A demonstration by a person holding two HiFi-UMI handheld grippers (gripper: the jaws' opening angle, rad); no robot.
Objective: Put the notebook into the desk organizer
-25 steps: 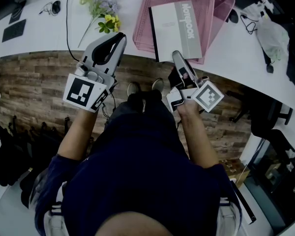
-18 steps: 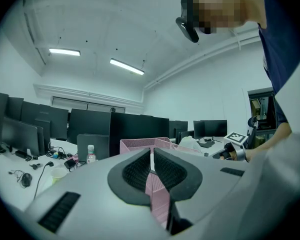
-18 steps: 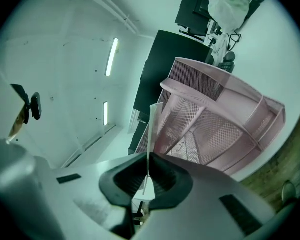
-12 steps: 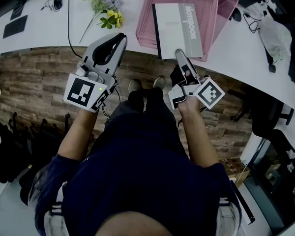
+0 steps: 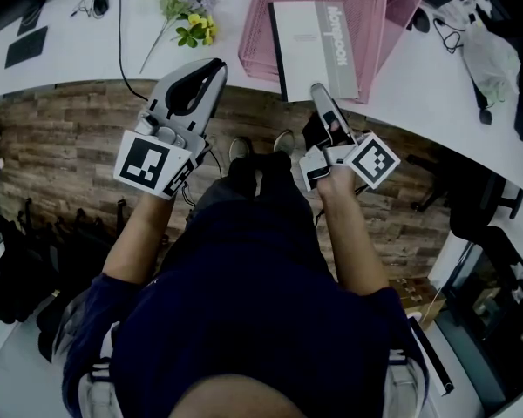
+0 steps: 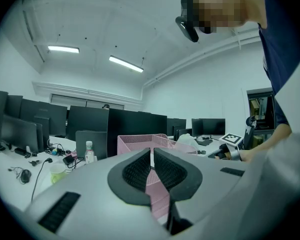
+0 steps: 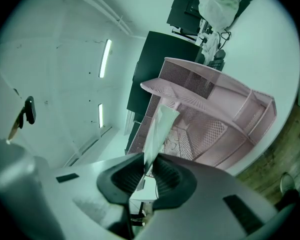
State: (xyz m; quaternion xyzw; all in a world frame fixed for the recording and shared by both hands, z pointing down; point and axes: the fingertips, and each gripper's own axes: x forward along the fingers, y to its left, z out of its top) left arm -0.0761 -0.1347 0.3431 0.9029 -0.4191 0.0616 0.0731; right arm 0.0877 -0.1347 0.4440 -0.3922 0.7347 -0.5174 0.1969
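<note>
A grey notebook (image 5: 314,49) lies flat in the pink mesh desk organizer (image 5: 370,11) on the white desk, with its near edge sticking out over the front. My right gripper (image 5: 319,94) is at that near edge. In the right gripper view the notebook's edge (image 7: 157,126) stands between the pads, and the jaws have just been opening with a gap beside it. The organizer (image 7: 215,129) fills the view behind. My left gripper (image 5: 214,64) hovers over the floor left of the organizer (image 6: 135,141), jaws shut (image 6: 151,153) and holding nothing.
A bunch of flowers (image 5: 187,20), cables and a mouse (image 5: 99,5) lie on the desk to the left. A white plastic bag (image 5: 486,55) sits at the right. The desk's curved edge runs just ahead of both grippers. Dark monitors (image 6: 90,126) line the back.
The right gripper's jaws have loosened around the notebook's near edge and the hand has sunk slightly. The notebook stays in the organizer. The left gripper has not moved.
</note>
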